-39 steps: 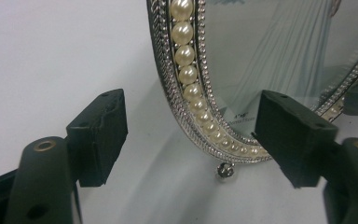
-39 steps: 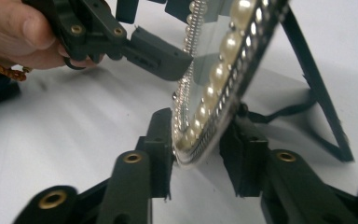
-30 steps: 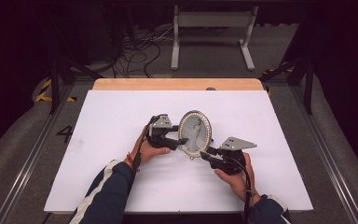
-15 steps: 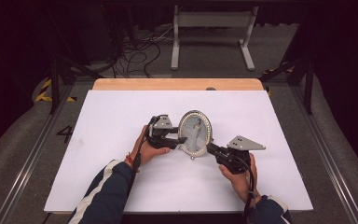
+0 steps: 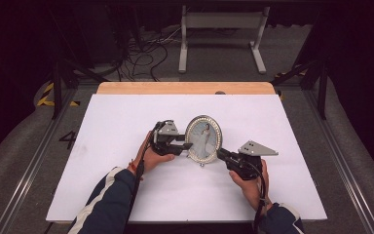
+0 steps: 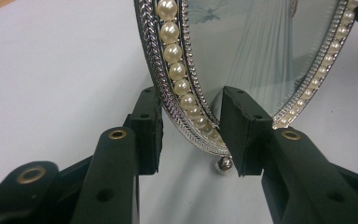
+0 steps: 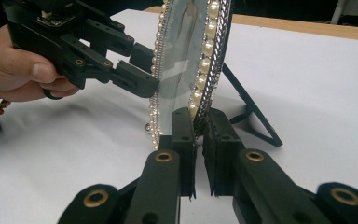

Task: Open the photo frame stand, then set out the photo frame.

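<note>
Upright near the middle of the white table (image 5: 107, 161), an oval picture frame (image 5: 203, 138) edged in pearls and silver braid stands between two hand-held grippers, seen from the high view. The left gripper (image 5: 184, 145) comes at the frame from nine o'clock, the right gripper (image 5: 220, 155) from about four o'clock, each carried in one of the person's hands, whose forearms enter from six o'clock.

Along the left gripper's own view, its two black pads straddle the frame's lower rim (image 6: 186, 93): one pad sits behind the braided edge, the other in front of the glass. The jaws have just been closing with the rim between them, and a sliver of space still shows at the rear pad, so the grip is not yet firm. A small silver ball foot (image 6: 223, 164) hangs at the rim's lowest point, just above the table.

Along the right gripper's view, the jaws (image 7: 196, 135) stand nearly together, pinching the frame's pearl-lined edge (image 7: 204, 70) at twelve o'clock from the pads. A black easel leg (image 7: 254, 109) props the frame from behind, at two o'clock of the jaws, its foot on the table. The left gripper (image 7: 142, 74) and the hand (image 7: 16, 70) holding it reach in from ten o'clock, jaws astride the far rim.

A wooden strip (image 5: 185, 87) borders the table's far edge at twelve o'clock.
</note>
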Demonstrator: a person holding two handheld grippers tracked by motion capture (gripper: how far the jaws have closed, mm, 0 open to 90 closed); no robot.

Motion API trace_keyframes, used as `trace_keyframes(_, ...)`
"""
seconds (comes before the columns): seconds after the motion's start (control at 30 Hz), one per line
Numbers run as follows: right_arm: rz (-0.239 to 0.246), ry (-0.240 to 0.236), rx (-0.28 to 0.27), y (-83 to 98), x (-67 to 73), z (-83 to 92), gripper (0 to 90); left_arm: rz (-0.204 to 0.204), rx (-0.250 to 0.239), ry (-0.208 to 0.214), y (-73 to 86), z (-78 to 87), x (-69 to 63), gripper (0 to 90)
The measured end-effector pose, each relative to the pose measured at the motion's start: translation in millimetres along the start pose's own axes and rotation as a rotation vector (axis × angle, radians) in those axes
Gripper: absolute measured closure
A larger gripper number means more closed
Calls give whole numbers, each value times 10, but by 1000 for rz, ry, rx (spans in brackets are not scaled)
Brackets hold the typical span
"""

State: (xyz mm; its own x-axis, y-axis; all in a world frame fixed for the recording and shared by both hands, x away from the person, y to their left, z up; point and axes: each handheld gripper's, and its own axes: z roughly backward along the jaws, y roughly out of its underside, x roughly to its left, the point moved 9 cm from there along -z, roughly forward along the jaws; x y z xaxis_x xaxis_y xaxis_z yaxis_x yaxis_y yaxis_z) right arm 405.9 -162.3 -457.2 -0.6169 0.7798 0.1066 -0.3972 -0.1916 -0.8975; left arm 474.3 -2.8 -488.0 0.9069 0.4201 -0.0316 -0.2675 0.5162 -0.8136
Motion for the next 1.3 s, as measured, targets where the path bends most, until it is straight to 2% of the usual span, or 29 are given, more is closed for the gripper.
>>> trace_keyframes(0.33,-1,0,0,-1,-12,-4,833,-9,8,-4,11,15,-5,611)
trace_keyframes(0.43,-2,0,0,-5,-16,-10,831,5,7,-6,20,24,-15,618)
trace_keyframes(0.57,-4,2,-1,-5,-28,-16,829,3,10,-10,30,38,-22,620)
trace_keyframes(0.83,-13,13,6,-5,-60,-35,822,15,2,19,77,103,-71,624)
trace_keyframes(0.87,-14,11,8,-3,-72,-46,846,10,12,14,97,113,-69,625)
trace_keyframes(1.0,-19,4,10,1,-78,-59,848,1,17,12,114,120,-79,628)
trace_keyframes(1.3,-15,-10,12,-15,-83,-77,848,13,13,-4,163,122,-104,641)
